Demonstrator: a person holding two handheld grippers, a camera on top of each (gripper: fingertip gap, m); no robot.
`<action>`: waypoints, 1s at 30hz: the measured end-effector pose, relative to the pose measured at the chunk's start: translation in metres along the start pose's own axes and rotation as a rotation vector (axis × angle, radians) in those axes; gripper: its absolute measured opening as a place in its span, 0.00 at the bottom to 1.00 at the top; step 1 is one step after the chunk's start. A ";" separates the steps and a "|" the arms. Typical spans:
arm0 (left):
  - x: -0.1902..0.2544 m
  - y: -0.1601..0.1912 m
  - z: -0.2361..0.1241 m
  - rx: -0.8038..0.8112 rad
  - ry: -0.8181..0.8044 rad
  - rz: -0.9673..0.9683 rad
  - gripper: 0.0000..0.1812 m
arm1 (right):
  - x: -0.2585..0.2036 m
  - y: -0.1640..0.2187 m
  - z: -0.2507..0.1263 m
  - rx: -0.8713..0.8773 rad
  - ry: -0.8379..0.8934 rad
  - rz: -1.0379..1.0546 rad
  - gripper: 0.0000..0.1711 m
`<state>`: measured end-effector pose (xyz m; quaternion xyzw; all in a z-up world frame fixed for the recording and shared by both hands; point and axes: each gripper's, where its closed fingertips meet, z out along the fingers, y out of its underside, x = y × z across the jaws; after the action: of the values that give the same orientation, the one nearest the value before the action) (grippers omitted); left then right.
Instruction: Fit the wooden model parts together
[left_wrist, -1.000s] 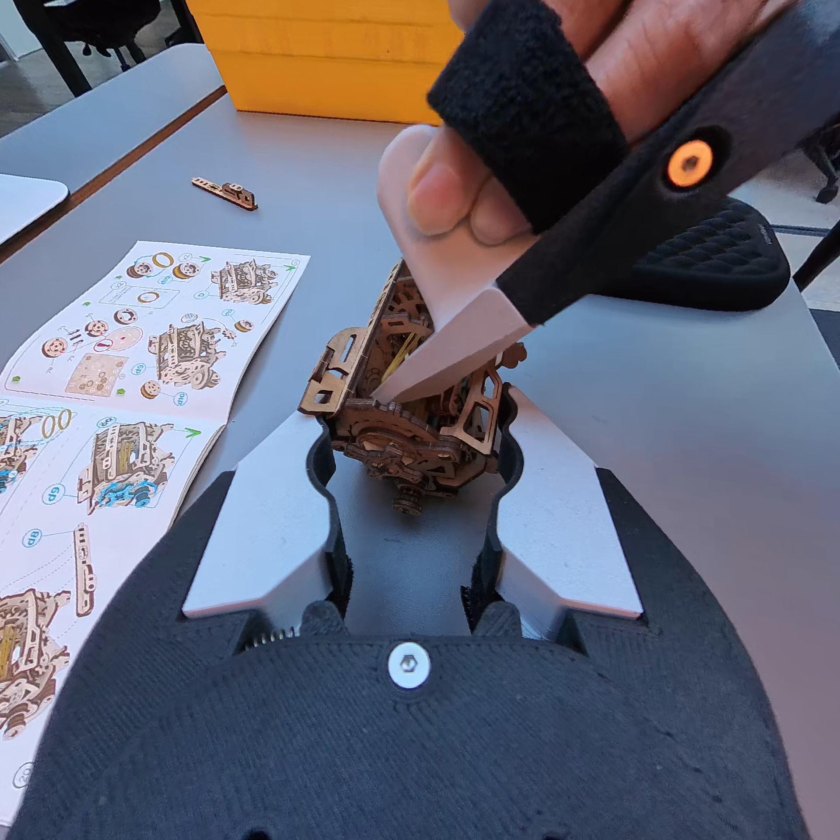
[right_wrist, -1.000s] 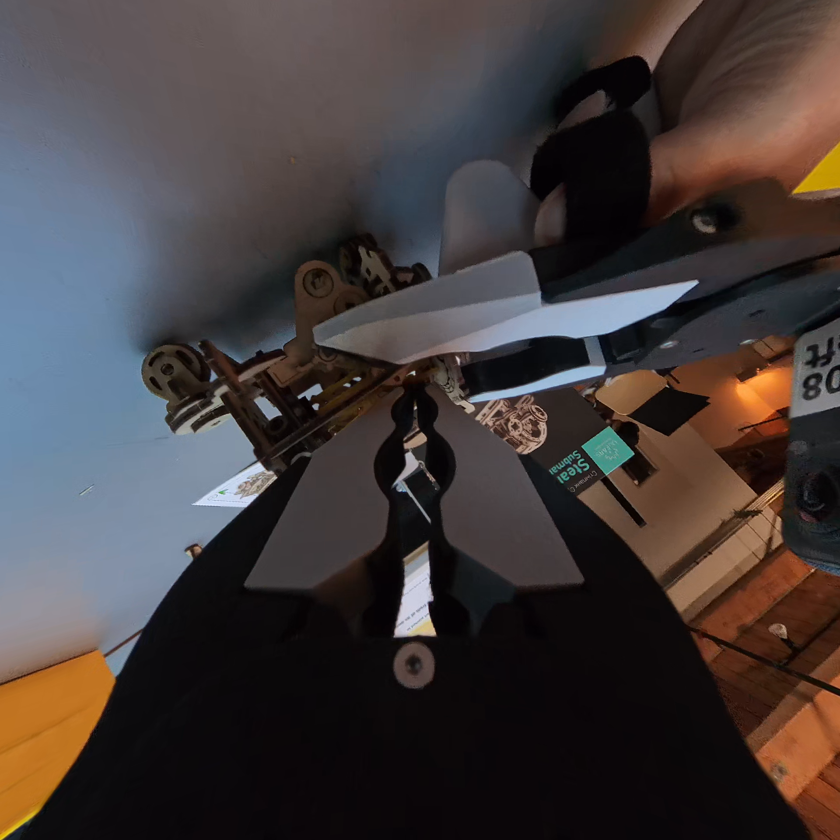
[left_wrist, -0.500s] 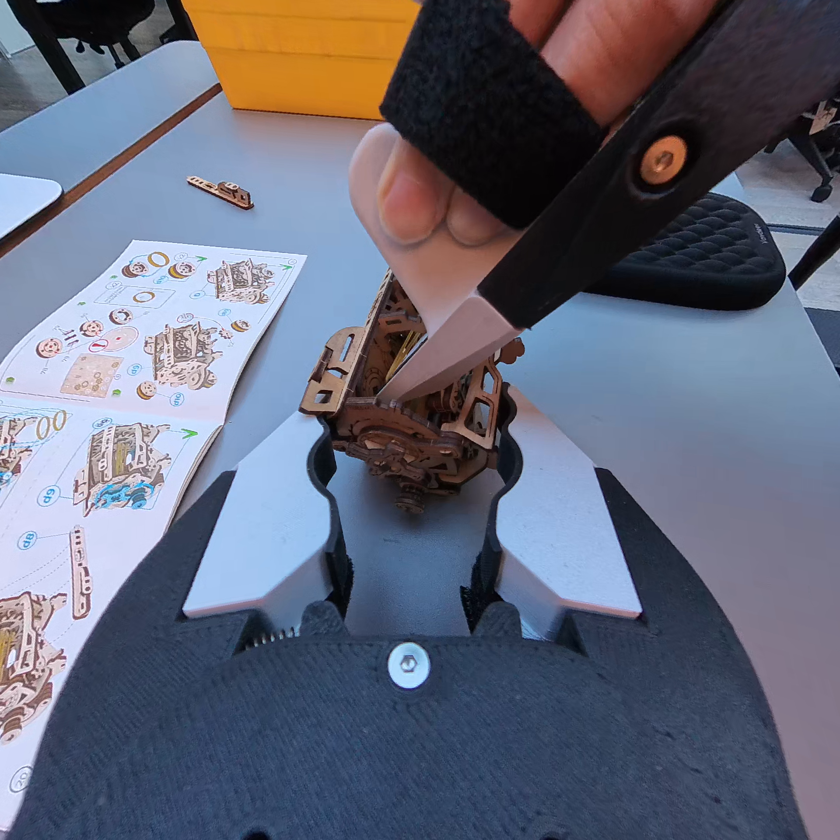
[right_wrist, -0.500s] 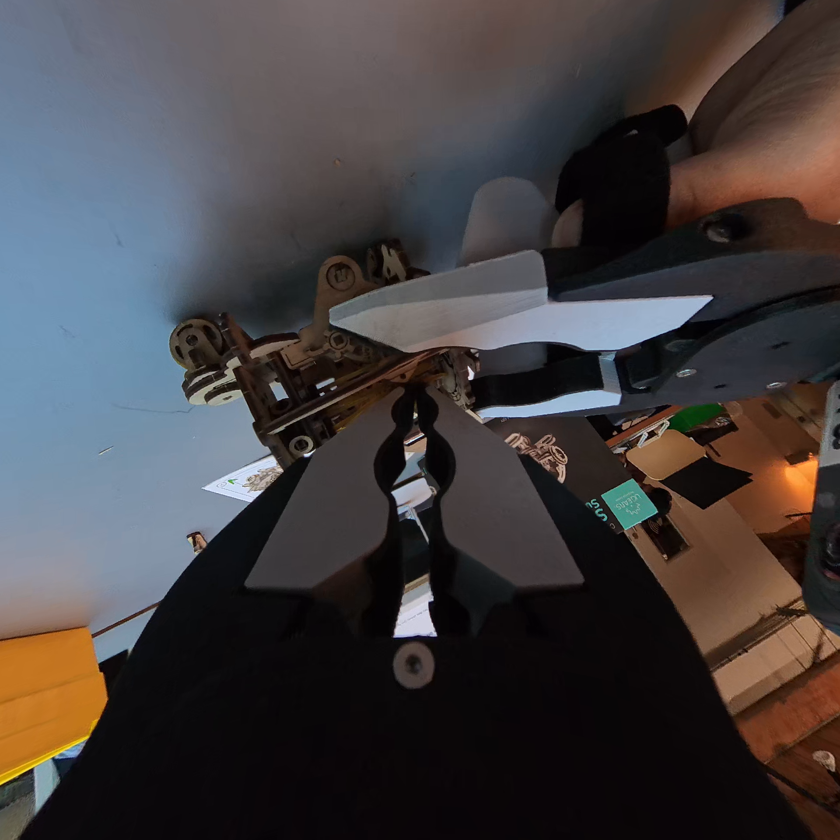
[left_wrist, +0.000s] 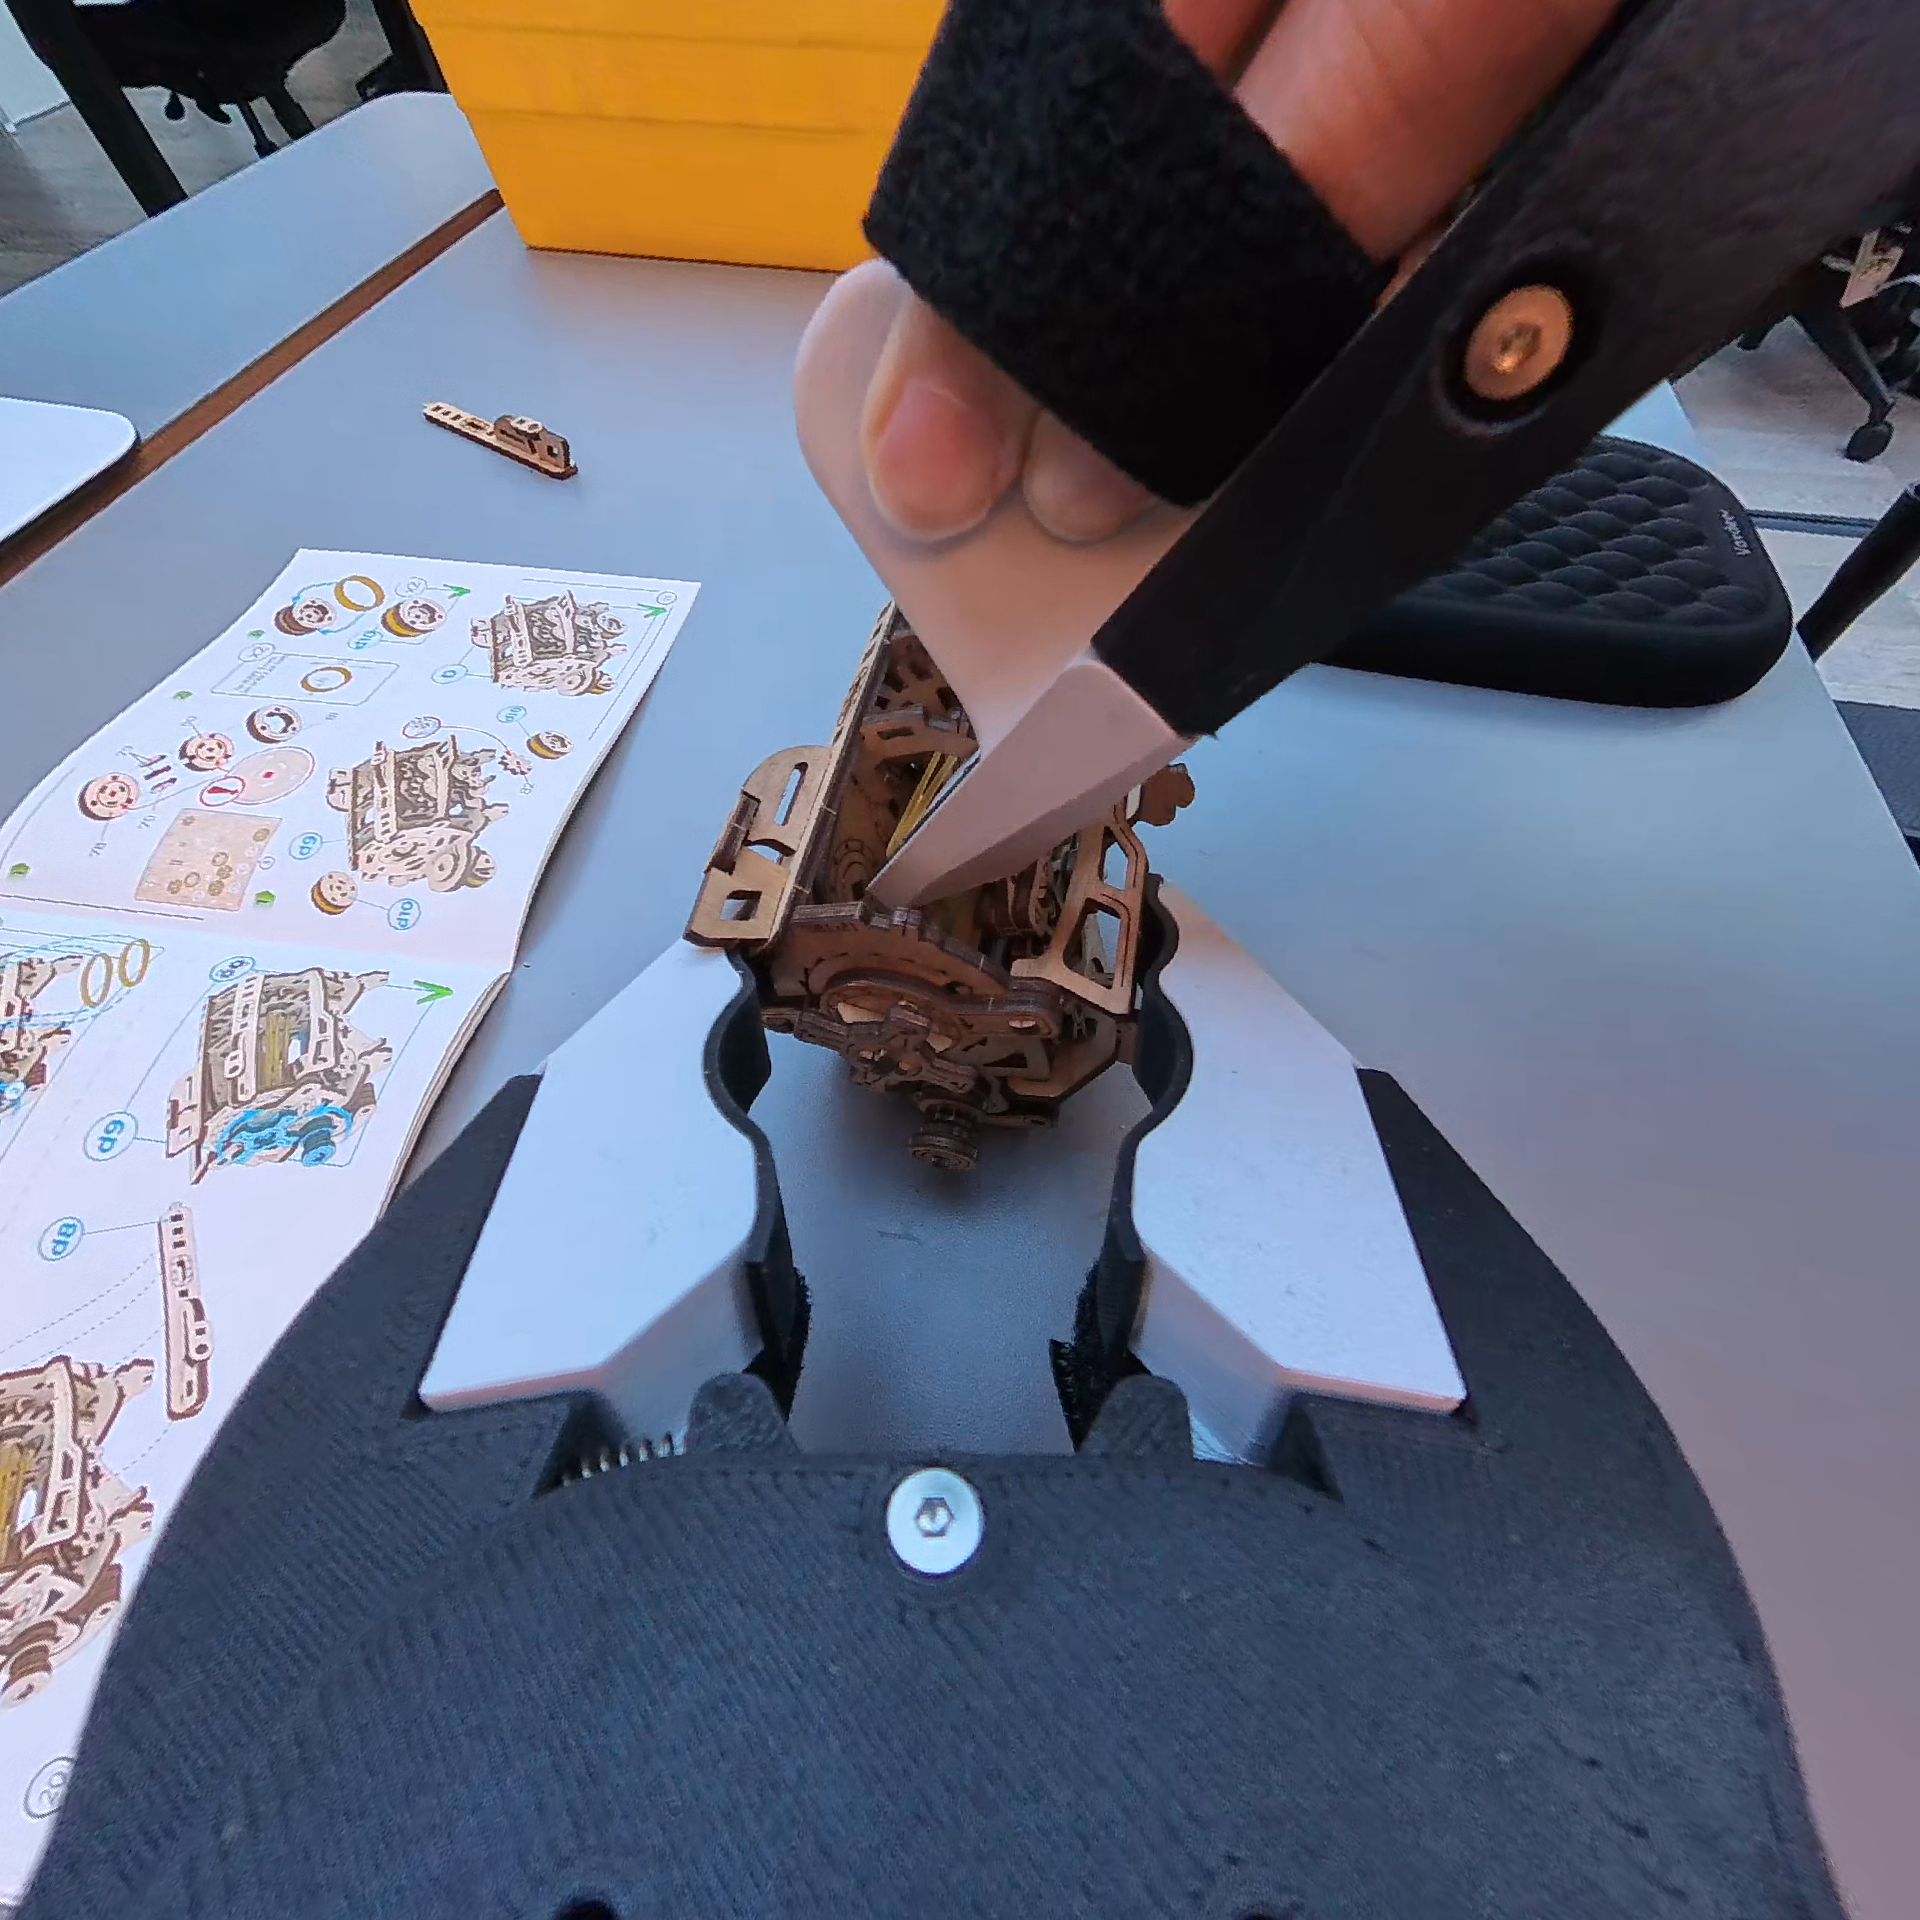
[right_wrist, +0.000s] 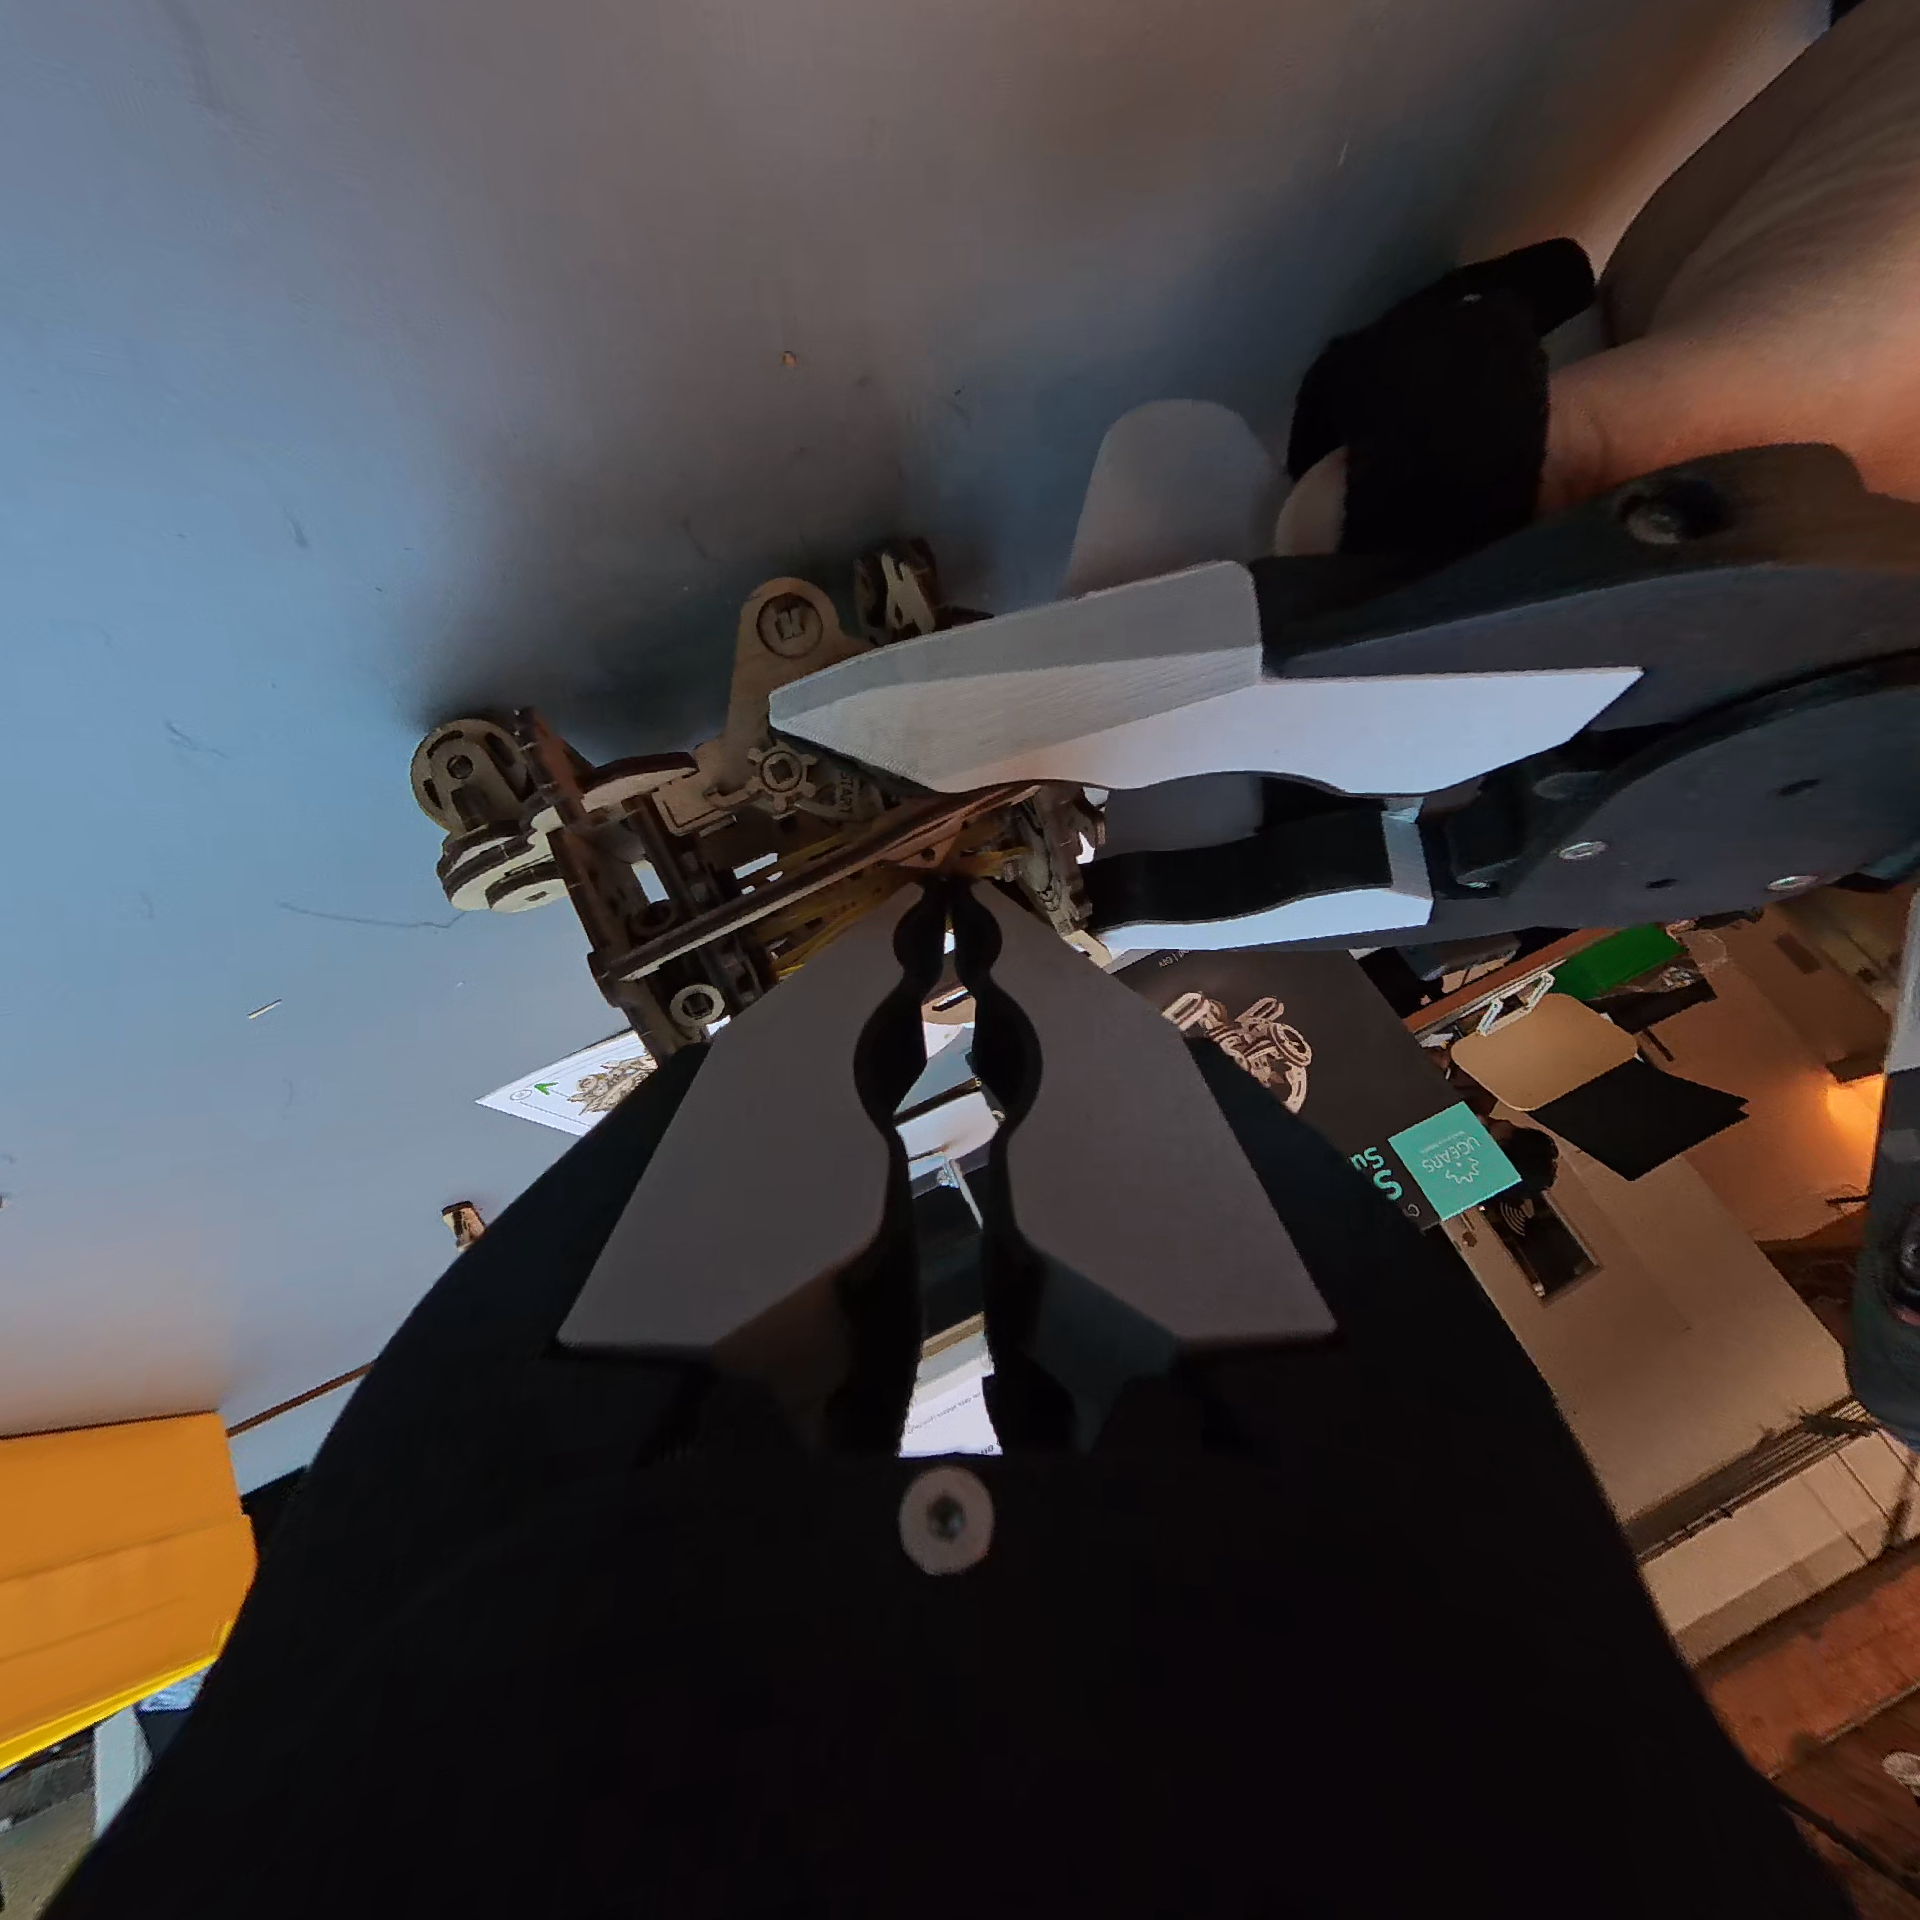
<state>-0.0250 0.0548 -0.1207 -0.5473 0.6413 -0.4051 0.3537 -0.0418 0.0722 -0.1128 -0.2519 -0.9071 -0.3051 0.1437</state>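
Wooden model (left_wrist: 935, 935): clamped by left gripper (left_wrist: 951, 987), steadied on desk (left_wrist: 1455, 987); right gripper (right_wrist: 948, 904) pinched nearly closed, tips inside frame, contents indiscernible; presumably seating a part.

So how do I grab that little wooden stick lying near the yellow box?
Pinch the wooden stick across its narrow middle, fingers coming straight down from above. It lies flat on the table, long and thin, so its two long edges are the only sides to squeeze.
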 end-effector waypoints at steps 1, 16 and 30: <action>0.000 0.000 0.000 0.000 0.000 -0.001 0.38 | 0.000 0.000 0.000 0.000 0.002 0.001 0.00; 0.000 0.000 0.000 0.001 0.002 -0.002 0.38 | -0.001 0.000 -0.001 0.026 -0.003 0.027 0.03; 0.000 0.000 0.000 0.000 0.003 -0.004 0.38 | -0.001 0.001 -0.002 0.049 -0.030 0.129 0.03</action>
<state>-0.0249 0.0551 -0.1207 -0.5480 0.6405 -0.4069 0.3520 -0.0407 0.0714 -0.1112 -0.3106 -0.8982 -0.2692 0.1557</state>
